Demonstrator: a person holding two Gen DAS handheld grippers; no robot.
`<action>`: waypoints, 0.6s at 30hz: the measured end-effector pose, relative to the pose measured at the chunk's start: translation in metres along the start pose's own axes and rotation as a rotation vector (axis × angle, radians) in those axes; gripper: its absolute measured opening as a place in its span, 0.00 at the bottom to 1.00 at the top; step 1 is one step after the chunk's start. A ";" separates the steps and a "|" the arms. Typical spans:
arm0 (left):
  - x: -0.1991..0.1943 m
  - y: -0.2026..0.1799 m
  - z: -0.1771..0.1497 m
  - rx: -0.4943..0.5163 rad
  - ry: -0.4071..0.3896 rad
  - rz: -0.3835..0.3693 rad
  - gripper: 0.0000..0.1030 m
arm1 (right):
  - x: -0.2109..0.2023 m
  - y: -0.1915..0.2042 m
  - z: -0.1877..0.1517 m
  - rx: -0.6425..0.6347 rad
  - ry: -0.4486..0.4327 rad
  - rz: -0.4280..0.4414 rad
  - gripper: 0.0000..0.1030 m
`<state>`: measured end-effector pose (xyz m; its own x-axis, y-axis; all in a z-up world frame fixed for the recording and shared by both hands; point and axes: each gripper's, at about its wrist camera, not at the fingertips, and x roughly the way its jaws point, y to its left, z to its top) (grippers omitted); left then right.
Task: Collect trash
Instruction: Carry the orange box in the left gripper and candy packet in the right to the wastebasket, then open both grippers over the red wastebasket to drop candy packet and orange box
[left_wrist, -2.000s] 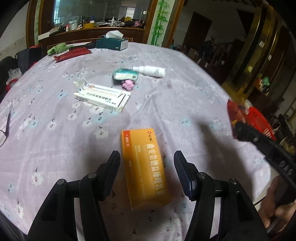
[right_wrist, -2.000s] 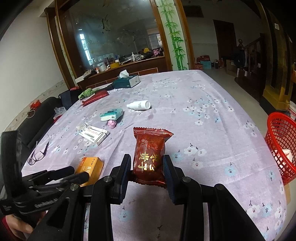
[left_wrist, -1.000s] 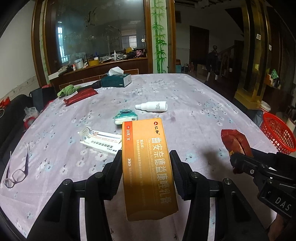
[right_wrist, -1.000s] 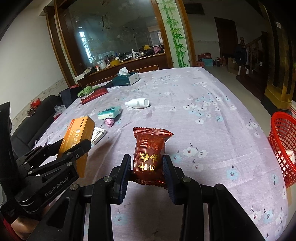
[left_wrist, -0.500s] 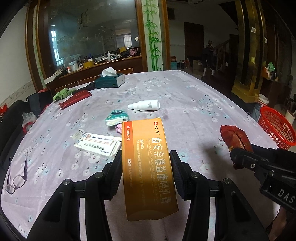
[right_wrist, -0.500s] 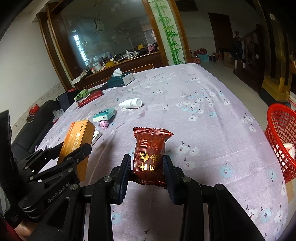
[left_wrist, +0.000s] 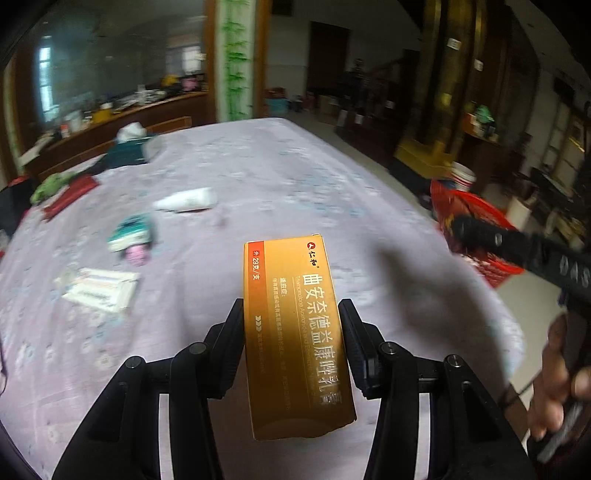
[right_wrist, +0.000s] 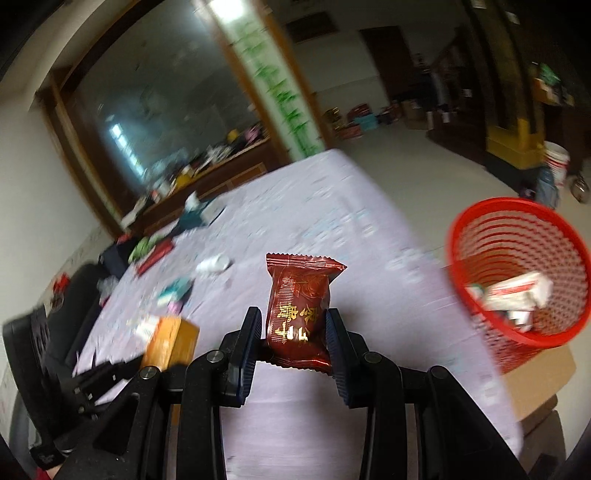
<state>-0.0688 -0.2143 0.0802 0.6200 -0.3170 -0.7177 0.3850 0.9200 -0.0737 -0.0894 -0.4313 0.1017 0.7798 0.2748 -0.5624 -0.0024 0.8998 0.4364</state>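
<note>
Both views have swung toward the red basket (right_wrist: 517, 273), now at frame right. Left gripper (left_wrist: 291, 332) clamps the orange box (left_wrist: 291, 332); right gripper (right_wrist: 293, 332) clamps the red snack packet (right_wrist: 297, 306).

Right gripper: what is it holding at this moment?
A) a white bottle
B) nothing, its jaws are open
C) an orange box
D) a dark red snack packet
D: the right gripper has its jaws shut on the dark red snack packet, while the orange box sits in the left gripper.
</note>
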 end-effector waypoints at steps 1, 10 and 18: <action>0.002 -0.008 0.004 0.014 0.008 -0.022 0.46 | -0.009 -0.012 0.004 0.019 -0.016 -0.012 0.37; 0.016 -0.094 0.044 0.135 0.016 -0.182 0.46 | -0.061 -0.099 0.025 0.163 -0.086 -0.104 0.37; 0.040 -0.163 0.079 0.184 0.037 -0.283 0.47 | -0.082 -0.157 0.037 0.266 -0.124 -0.157 0.37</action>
<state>-0.0527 -0.3954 0.1185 0.4471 -0.5421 -0.7115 0.6571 0.7387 -0.1499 -0.1304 -0.6076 0.1054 0.8280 0.0823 -0.5547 0.2742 0.8034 0.5285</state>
